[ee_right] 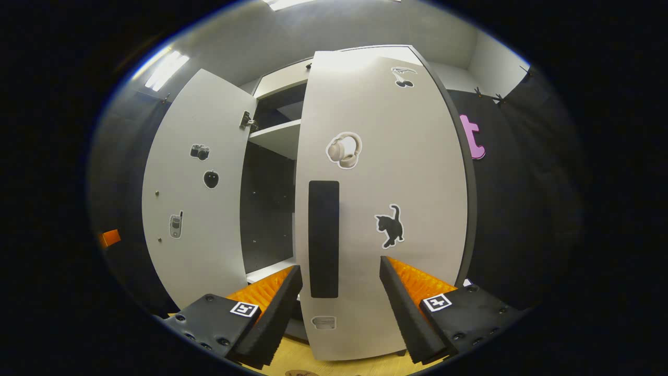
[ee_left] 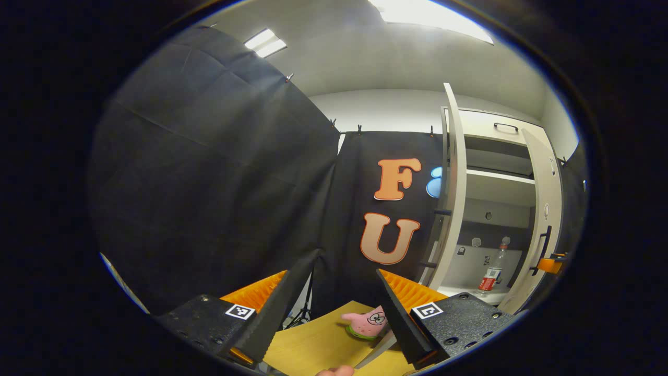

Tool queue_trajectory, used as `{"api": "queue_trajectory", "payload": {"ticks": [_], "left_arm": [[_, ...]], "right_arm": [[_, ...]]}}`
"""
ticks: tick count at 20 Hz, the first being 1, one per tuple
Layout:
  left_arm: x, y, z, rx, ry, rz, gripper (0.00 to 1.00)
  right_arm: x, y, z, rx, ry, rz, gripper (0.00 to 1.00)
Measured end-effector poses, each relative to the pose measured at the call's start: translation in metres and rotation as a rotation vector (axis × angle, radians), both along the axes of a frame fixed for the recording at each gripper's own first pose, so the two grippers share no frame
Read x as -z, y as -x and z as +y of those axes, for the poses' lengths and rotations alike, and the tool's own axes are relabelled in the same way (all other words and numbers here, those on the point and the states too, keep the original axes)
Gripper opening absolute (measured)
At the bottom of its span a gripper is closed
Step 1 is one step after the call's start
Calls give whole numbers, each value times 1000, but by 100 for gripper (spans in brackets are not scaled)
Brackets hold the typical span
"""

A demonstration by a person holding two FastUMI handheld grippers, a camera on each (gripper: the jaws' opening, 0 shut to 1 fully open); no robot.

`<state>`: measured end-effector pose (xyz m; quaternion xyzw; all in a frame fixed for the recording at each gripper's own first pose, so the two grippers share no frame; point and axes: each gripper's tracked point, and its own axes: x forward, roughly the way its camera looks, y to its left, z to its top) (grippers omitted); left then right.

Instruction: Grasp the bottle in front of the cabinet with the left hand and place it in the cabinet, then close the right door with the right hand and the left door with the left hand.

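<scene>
Clear red-labelled bottle stands upright inside the white cabinet, doors ajar

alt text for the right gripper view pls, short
The right gripper, open, points at the right cabinet door, with the door's dark vertical handle between its fingers. That door is part open, bearing headphone and cat stickers. Beyond it, the left door stands open beside a shelf.

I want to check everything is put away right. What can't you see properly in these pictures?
- Left gripper view: the bottle inside the cabinet is too small to read its label.
- Left gripper view: the pink star toy is partly hidden behind the left hand-held gripper.
- Right gripper view: the right door blocks most of the cabinet's inside, so the bottle's spot is hidden.
</scene>
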<state>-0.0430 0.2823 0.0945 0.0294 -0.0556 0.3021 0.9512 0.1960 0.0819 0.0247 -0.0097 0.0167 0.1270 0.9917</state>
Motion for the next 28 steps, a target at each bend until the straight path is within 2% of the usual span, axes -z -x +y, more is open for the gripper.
{"api": "queue_trajectory", "payload": {"ticks": [5, 13, 17, 18, 19, 20, 22, 23, 25, 28], "left_arm": [[-3, -57, 13, 52, -15, 13, 94], [19, -103, -35, 227, -25, 80, 94], [21, -104, -40, 236, -53, 91, 91], [21, -104, -44, 247, -55, 98, 93], [22, -105, -47, 260, -61, 105, 89], [21, -106, -51, 276, -72, 112, 92], [21, -107, -62, 302, -83, 120, 89], [24, -108, -70, 321, -79, 122, 92], [29, -110, -84, 366, -60, 127, 89], [31, -113, -98, 408, -42, 126, 92]], "right_arm": [[-7, 39, -13, 19, -1, -13, 98], [13, 89, -40, 96, -36, 5, 98], [23, 105, -55, 133, -59, 3, 98], [26, 108, -58, 141, -64, 5, 98], [28, 111, -62, 149, -70, 7, 98], [29, 113, -65, 155, -75, 10, 98], [29, 115, -72, 169, -78, 9, 98], [28, 116, -75, 174, -76, 6, 98], [27, 119, -81, 184, -69, 4, 98], [24, 125, -85, 200, -63, 1, 98]]}}
